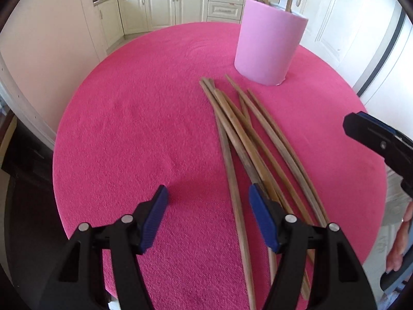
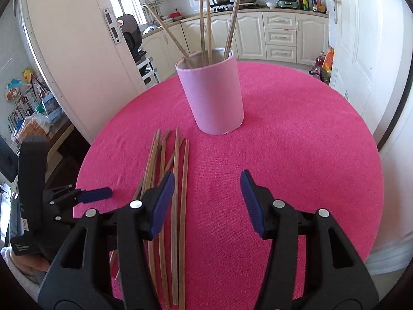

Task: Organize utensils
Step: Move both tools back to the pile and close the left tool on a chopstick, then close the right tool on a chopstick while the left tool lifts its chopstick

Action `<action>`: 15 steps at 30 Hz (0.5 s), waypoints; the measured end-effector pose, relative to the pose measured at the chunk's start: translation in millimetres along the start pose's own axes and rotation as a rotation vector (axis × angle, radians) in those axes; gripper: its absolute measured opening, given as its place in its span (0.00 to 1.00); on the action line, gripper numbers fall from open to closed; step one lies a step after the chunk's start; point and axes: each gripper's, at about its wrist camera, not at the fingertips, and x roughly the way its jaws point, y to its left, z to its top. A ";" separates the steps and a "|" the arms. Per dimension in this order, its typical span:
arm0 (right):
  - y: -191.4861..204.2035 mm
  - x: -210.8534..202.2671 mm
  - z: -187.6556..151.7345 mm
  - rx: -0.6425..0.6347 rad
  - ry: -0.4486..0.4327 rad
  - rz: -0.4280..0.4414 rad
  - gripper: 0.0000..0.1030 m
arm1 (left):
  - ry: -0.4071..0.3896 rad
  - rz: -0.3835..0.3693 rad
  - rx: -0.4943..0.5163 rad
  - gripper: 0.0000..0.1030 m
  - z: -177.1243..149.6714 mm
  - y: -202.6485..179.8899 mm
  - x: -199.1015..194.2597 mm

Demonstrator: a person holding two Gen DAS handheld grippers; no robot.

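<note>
Several long wooden chopsticks (image 1: 247,134) lie in a loose bundle on the round pink tablecloth (image 1: 129,129), in front of a pink cylindrical holder (image 1: 268,44) that has several chopsticks standing in it. In the right wrist view the loose chopsticks (image 2: 178,180) lie left of centre and the holder (image 2: 214,95) stands behind them. My left gripper (image 1: 207,201) is open and empty, its right finger over the near ends of the bundle. My right gripper (image 2: 206,193) is open and empty, just right of the bundle.
The tablecloth (image 2: 296,155) covers a small round table with its edge close on all sides. Kitchen cabinets (image 2: 278,36) and a white door (image 2: 361,51) stand behind. My left gripper also shows at the left of the right wrist view (image 2: 95,195).
</note>
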 end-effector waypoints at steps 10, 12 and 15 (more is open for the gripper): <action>7.3 33.2 3.2 -0.036 0.209 0.059 0.31 | -0.018 0.076 -0.085 0.32 17.3 7.7 6.2; 9.9 40.8 4.1 -0.046 0.243 0.065 0.31 | -0.021 0.073 -0.110 0.19 16.7 14.2 4.5; 12.6 49.6 6.1 -0.043 0.280 0.085 0.28 | -0.015 0.042 -0.155 0.10 13.6 25.7 1.7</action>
